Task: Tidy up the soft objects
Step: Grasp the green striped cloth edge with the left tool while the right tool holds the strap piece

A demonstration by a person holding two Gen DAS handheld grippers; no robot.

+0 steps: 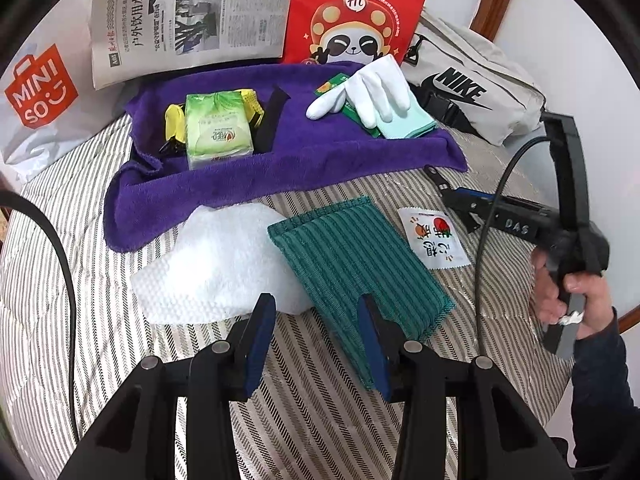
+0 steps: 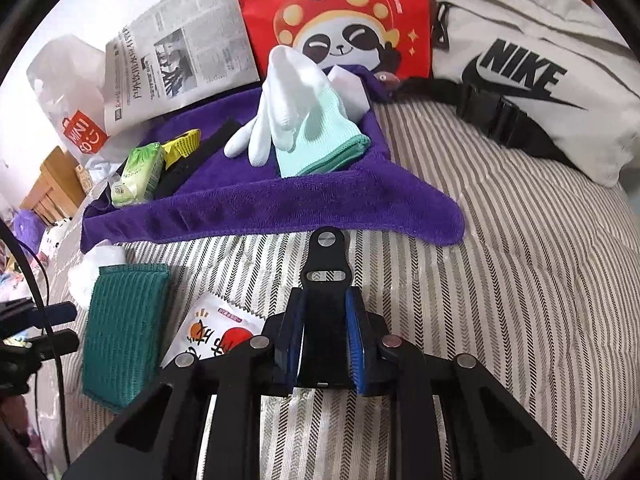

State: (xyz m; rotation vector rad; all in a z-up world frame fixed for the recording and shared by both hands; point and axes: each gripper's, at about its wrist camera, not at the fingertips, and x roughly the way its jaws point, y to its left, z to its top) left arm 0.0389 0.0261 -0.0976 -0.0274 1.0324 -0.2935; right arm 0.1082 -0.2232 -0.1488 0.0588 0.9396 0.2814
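Nearest your left gripper (image 1: 316, 344) lies the green ribbed cloth (image 1: 356, 264), its near corner reaching between the spread jaws, which grip nothing. Just beside it toward the left edge of the bed sits a crumpled white paper towel (image 1: 216, 264), touching the cloth, and on the cloth's other side a small white snack packet (image 1: 434, 240) lies flat on the striped bedspread (image 1: 80, 280).

Your right gripper (image 2: 326, 338) has its jaws pinching a black strap piece (image 2: 326, 276), which sticks out forward above the bedspread, short of the purple towel (image 2: 280, 208).

That towel, spread toward the far edge of the bed, looks like the collecting spot. Already on it are a green tissue pack (image 1: 218, 132), something yellow (image 1: 174, 120) behind the pack, a black strap (image 1: 270, 120), a white glove (image 1: 368, 88) and a mint cloth (image 1: 408, 124).

So you seem roughly midway: several things are gathered, while the green cloth, the paper towel, the packet and the piece in your right jaws are still off the towel. Whether the packet counts as soft is your call. A grey Nike bag (image 2: 540, 92) sits at the far right corner, well apart.
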